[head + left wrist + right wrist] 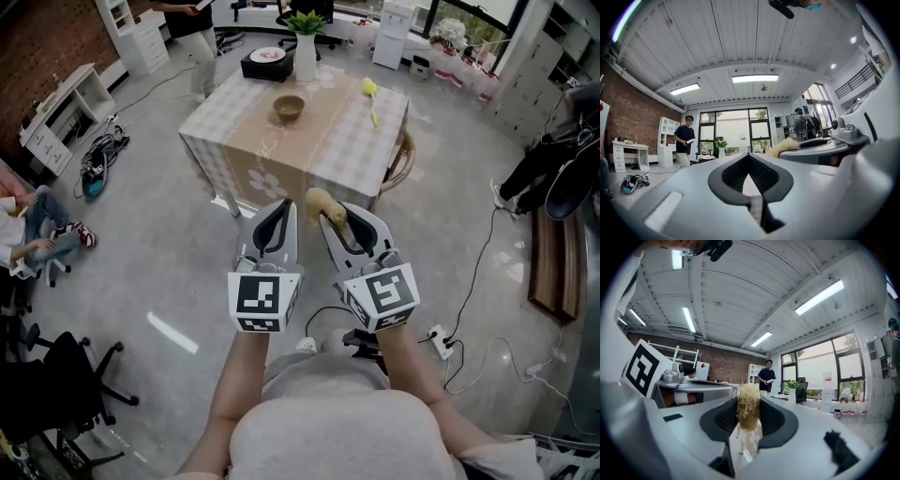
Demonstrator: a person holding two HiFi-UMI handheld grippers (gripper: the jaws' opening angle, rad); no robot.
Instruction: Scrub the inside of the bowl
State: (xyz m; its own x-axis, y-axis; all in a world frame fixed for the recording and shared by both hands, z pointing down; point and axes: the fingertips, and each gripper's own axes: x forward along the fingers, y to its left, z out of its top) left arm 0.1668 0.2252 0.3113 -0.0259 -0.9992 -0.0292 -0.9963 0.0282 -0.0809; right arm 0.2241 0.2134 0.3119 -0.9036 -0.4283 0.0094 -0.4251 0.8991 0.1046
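A small brown bowl (289, 108) stands on the checked tablecloth of the table (342, 145), well ahead of both grippers. My right gripper (330, 212) is shut on a pale yellow fibrous scrubber (321, 201), whose tuft sticks up between the pads (748, 411). My left gripper (278, 210) is held beside it, shut with nothing in it; its jaws (749, 164) meet at the tips. Both grippers hang over the grey floor in front of the table, side by side. The scrubber (783, 147) also shows at the right of the left gripper view.
On the table stand a white vase with a green plant (305, 47), a black box with a plate (267, 62) and a yellow item (371, 92). A chair (401, 161) sits at the table's right. Cables and a power strip (441, 341) lie on the floor. A person in dark clothes (767, 376) stands behind the table.
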